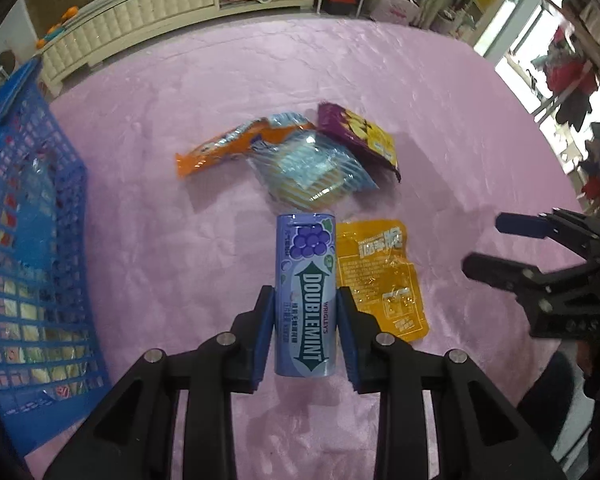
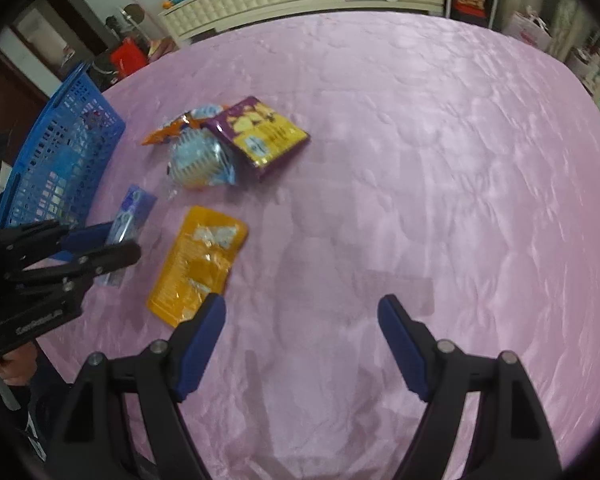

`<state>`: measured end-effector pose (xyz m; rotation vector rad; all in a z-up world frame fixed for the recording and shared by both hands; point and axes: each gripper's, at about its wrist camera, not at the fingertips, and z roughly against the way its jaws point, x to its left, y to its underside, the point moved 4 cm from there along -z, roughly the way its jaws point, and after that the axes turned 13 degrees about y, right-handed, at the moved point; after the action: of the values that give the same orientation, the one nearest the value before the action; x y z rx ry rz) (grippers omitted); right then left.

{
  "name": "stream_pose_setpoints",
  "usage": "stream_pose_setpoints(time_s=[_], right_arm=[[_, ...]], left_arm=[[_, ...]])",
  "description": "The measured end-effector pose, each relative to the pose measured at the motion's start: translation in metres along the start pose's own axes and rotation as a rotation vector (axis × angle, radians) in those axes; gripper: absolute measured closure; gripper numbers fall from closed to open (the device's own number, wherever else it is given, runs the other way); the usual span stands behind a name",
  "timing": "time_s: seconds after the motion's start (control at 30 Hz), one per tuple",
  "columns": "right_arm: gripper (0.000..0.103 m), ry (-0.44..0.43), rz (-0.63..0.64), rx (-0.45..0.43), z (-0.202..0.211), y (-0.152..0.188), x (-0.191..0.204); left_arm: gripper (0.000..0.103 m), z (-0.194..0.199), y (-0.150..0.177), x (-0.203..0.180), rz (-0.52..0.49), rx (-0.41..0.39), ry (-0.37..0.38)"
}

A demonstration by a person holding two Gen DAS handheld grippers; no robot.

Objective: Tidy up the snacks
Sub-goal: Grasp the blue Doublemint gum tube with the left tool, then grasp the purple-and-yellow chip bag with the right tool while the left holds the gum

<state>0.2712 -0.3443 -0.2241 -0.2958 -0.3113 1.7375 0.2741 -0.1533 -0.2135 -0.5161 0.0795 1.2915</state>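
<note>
My left gripper (image 1: 305,300) is shut on a purple Doublemint gum box (image 1: 306,292), its blue pads pressing both long sides just above the pink cloth. The same box (image 2: 130,216) shows in the right wrist view between the left gripper's fingers (image 2: 100,250). A yellow pouch (image 1: 380,276) lies flat right of the box. Beyond it sit an orange wrapper (image 1: 220,148), a blue striped packet (image 1: 312,172) and a purple-yellow bag (image 1: 364,140). My right gripper (image 2: 302,308) hangs open over bare cloth, near the yellow pouch (image 2: 200,264), with nothing between its fingers.
A blue plastic basket (image 1: 28,240) stands at the left edge of the pink cloth (image 2: 420,160), with several packets inside. A cream cabinet (image 1: 140,16) and shelves run along the back. My right gripper (image 1: 500,248) is at the right in the left wrist view.
</note>
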Motion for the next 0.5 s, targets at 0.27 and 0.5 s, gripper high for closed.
stream_pose_setpoints(time_s=[0.27, 0.5], right_arm=[[0.021, -0.025, 0.148, -0.072, 0.004, -0.043, 0.022], [0.021, -0.053, 0.273, -0.12, -0.012, -0.076, 0.039]], left_arm=[[0.075, 0.014, -0.012, 0.013, -0.029, -0.033, -0.029], [0.075, 0.009, -0.029, 0.028, 0.023, -0.048, -0.017]])
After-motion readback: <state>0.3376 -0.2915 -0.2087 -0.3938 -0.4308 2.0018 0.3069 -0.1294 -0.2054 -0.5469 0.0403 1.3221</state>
